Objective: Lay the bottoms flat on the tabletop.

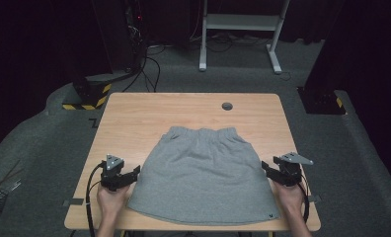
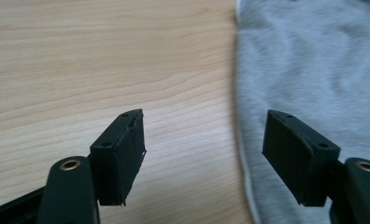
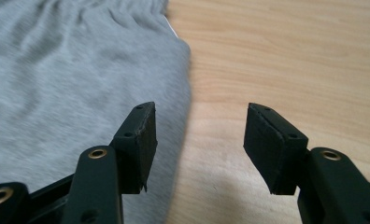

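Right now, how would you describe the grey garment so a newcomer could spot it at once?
Start at the wooden table. On its near half, between the left gripper and the right gripper, lies the grey skirt, spread flat. It is the sole soft grey cloth there, with a gathered waistband on its far edge and a wide hem nearest the person.

The skirt (image 2: 314, 70) is running off the right and top edges in the left gripper view. A small near-hem tag (image 1: 272, 215) is showing too tiny to read.
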Tool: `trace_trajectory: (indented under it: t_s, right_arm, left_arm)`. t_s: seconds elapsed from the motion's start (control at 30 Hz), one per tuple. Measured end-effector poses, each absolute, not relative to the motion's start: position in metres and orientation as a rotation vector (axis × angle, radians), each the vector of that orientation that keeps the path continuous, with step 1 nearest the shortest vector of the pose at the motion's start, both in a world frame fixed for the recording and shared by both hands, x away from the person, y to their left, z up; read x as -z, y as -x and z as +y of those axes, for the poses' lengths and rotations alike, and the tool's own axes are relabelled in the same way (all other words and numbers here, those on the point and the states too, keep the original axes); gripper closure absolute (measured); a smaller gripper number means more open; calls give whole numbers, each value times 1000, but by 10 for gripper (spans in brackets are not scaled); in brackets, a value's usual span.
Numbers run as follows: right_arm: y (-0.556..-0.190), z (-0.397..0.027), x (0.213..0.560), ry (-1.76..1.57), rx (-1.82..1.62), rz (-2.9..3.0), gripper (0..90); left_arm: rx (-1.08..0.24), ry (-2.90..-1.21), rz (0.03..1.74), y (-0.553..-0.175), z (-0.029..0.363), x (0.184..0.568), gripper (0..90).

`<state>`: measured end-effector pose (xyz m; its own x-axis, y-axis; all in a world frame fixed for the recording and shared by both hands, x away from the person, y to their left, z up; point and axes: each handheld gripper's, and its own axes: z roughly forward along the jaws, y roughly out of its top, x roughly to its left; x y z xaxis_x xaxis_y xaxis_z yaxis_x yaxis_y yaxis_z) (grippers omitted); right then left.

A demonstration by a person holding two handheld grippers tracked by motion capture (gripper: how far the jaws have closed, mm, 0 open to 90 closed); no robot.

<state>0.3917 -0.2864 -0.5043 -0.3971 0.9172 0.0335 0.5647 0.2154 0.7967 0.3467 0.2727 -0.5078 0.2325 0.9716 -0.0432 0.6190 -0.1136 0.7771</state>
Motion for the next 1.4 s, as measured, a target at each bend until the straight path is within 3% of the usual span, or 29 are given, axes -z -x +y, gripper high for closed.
trace_trajectory:
  t_s: [0.33,0.8,1.4]
  right_arm:
    - [-400,-291,516,-1419,-941,2038,439]
    - [-405,-291,522,-1453,-878,2052,364]
    - [-405,-290,522,-1459,-876,2050,347]
  left_arm:
    - [-729,-1873,1497,-354,281,511,302]
    - [-707,-1868,1522,-358,283,528,294]
    - [-697,-1851,1542,-358,280,529,263]
